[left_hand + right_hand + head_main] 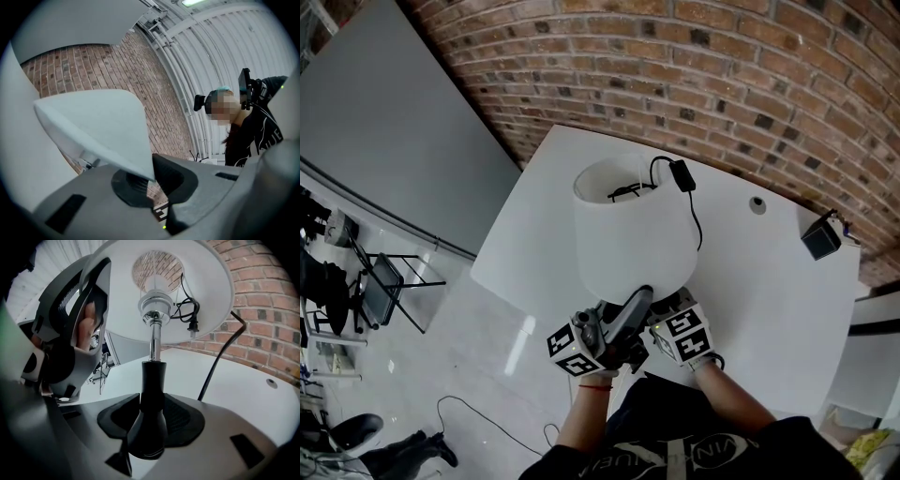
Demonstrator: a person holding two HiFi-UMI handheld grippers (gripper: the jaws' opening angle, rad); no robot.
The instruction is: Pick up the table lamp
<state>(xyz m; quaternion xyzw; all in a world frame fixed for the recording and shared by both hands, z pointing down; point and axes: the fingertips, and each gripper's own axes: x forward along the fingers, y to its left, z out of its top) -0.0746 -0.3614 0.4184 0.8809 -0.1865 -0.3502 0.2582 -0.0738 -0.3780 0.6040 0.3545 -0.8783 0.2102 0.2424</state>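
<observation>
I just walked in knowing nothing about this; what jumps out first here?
A big white lampshade dominates the white table before a brick wall. The left tongs pinch the shade's lower rim, while the open right tongs straddle the lamp's black stem beneath it.

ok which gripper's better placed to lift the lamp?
Right. The right gripper stands open astride the lamp's black neck, a rigid part; closing there should give a firm hold. The left gripper only has the lampshade rim between its jaws, likely too flimsy to lift by.
</observation>
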